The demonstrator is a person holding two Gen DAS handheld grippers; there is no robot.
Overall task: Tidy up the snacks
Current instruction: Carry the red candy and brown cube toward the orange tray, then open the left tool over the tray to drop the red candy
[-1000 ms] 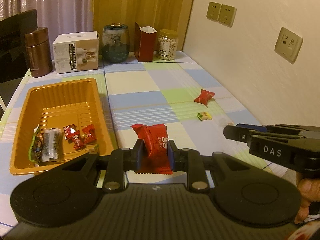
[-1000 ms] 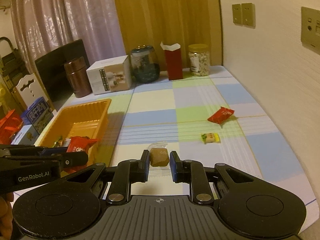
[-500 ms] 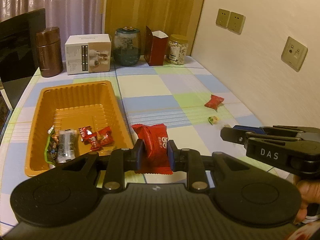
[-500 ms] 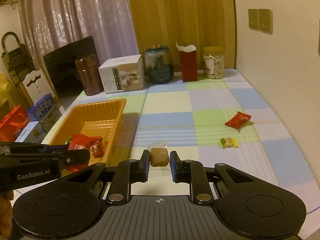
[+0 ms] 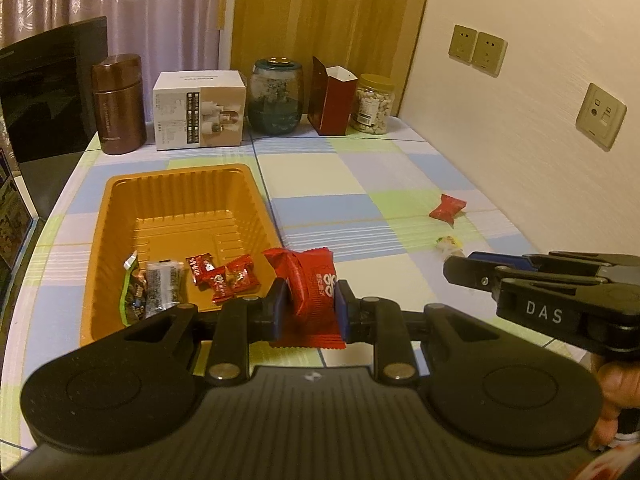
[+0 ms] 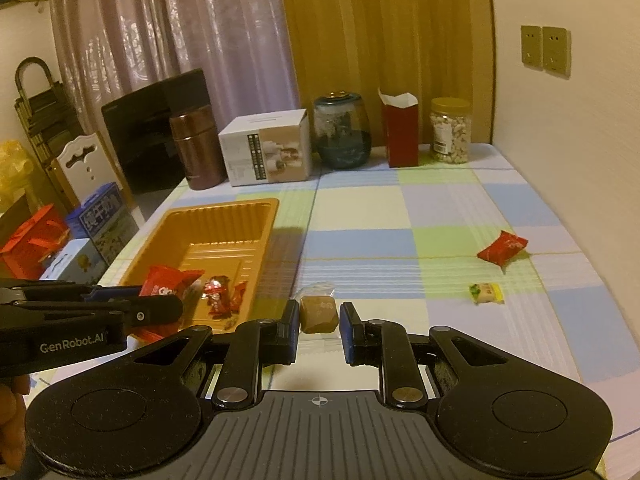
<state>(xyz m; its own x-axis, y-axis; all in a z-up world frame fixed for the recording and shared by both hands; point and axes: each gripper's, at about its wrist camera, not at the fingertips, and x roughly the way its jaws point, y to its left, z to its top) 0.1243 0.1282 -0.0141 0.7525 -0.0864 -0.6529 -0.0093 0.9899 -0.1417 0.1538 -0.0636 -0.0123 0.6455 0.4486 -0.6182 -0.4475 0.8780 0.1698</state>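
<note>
Beside orange tray (image 5: 120, 208): left fingers (image 5: 280, 304) pinch red packet (image 5: 314, 284).

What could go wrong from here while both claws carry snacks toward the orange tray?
The two claws are close together, so they might bump over the orange tray.
The right claw holds the brown candy by a loose clear wrapper; it could slip out early.
The red packet in the left claw hangs near the tray's edge and could land outside.
</note>
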